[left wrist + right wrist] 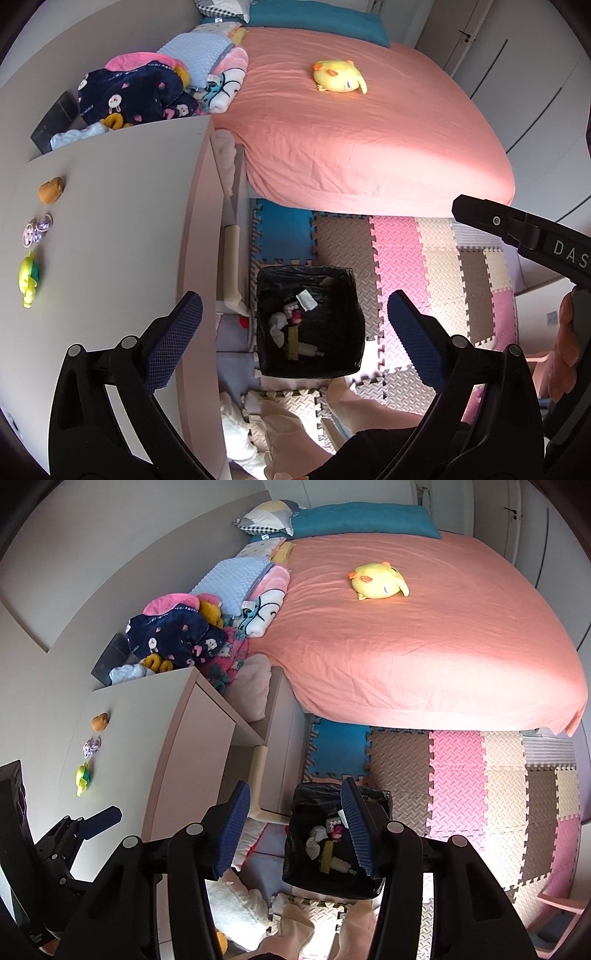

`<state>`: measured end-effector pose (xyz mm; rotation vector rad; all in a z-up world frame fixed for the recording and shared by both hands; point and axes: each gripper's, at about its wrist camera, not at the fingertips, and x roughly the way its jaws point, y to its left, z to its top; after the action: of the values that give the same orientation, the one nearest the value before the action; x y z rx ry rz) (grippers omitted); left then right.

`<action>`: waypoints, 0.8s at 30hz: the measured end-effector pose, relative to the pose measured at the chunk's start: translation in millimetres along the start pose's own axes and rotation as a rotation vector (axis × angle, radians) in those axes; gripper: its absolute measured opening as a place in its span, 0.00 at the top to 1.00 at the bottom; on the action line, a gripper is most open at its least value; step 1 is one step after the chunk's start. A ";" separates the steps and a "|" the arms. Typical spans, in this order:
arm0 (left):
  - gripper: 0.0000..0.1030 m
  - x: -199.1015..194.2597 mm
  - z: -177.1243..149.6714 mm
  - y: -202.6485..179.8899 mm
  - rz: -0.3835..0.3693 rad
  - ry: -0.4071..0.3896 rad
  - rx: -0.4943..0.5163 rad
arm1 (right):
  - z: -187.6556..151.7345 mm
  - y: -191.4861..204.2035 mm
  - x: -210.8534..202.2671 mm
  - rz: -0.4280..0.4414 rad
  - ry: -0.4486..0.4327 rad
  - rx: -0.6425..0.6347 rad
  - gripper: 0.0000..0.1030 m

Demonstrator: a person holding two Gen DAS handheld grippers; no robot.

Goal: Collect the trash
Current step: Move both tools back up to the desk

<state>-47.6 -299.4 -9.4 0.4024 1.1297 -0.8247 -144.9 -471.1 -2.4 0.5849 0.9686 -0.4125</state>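
Observation:
A square bin lined with a black bag (347, 354) stands on the foam floor mat beside the white desk; it holds crumpled paper, a white scrap, a pink item and a yellow-green strip. It also shows in the right wrist view (295, 864). My left gripper (295, 317) is open and empty, held high above the bin, fingers either side of it. My right gripper (295, 808) is open and empty, also above the bin. The right gripper's black body appears at the right of the left wrist view.
A white desk (110, 229) on the left carries a brown toy (51, 190), a small wrapper-like item (37, 229) and a green-yellow toy (28, 278). A pink bed (369, 129) with a yellow plush (338, 76) lies beyond. Piled clothes (136, 92) sit by the desk.

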 end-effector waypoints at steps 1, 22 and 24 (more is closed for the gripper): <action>0.06 -0.4 -0.1 0.9 0.001 -0.001 -0.002 | 0.1 1.3 0.7 0.001 0.002 -0.004 0.49; 0.06 -14.4 -17.8 72.6 0.085 -0.016 -0.121 | 8.1 85.9 24.6 0.087 0.030 -0.149 0.49; 0.06 -17.0 -21.4 84.1 0.096 -0.019 -0.141 | 8.4 99.1 28.8 0.096 0.036 -0.168 0.49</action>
<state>-1.0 -224.3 -12.2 0.3280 1.1348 -0.6594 -68.3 -401.8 3.9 0.4849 0.9948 -0.2332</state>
